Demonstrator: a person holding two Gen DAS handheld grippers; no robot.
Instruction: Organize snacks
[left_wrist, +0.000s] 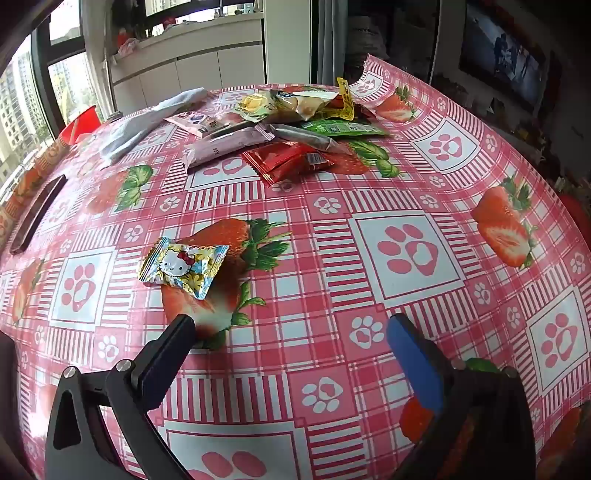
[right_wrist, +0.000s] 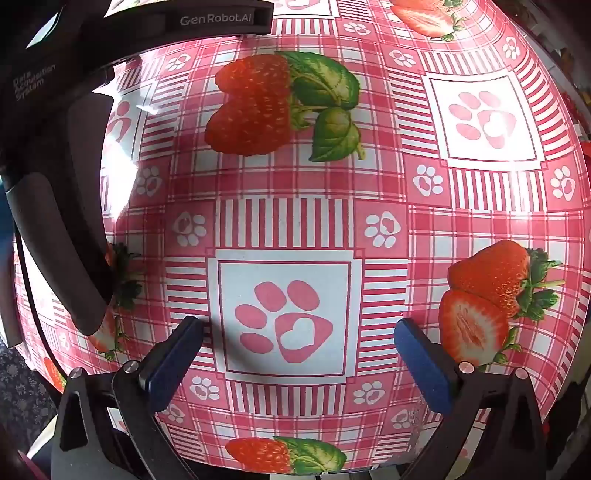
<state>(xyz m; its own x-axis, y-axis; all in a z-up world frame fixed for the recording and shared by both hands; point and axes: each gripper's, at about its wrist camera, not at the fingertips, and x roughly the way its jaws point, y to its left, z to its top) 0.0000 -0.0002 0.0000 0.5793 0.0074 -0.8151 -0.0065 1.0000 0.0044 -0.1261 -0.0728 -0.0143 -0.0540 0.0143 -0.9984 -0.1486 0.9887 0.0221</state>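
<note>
**Partner:** Where are your tools right now?

**Me:** Both are spread wide and holding nothing. My left tool (left_wrist: 291, 326) tilts down over the surface (left_wrist: 369, 192); my right tool (right_wrist: 299, 330) points straight down at a bare paw-print square on the cloth, with no snack in its view.

**Partner:** And the snacks?

**Me:** I'll place everything from the cartoon-cat candy (left_wrist: 183, 266). It lies alone, just ahead of my left tool and a little to the left of its left finger (left_wrist: 177, 332), apart from it. The pile of snacks (left_wrist: 291, 125) sits well beyond the candy, toward the far edge, with a red packet (left_wrist: 291, 162) on its near side and a white cloth (left_wrist: 147, 122) to its left.

**Partner:** Which hand should go for it?

**Me:** The left, I'd say; it's the only one with the candy in sight. The wrapper's long axis runs roughly left to right across my view, twisted ends outward. I judge I'd shift left and forward to straddle the short width.
</note>
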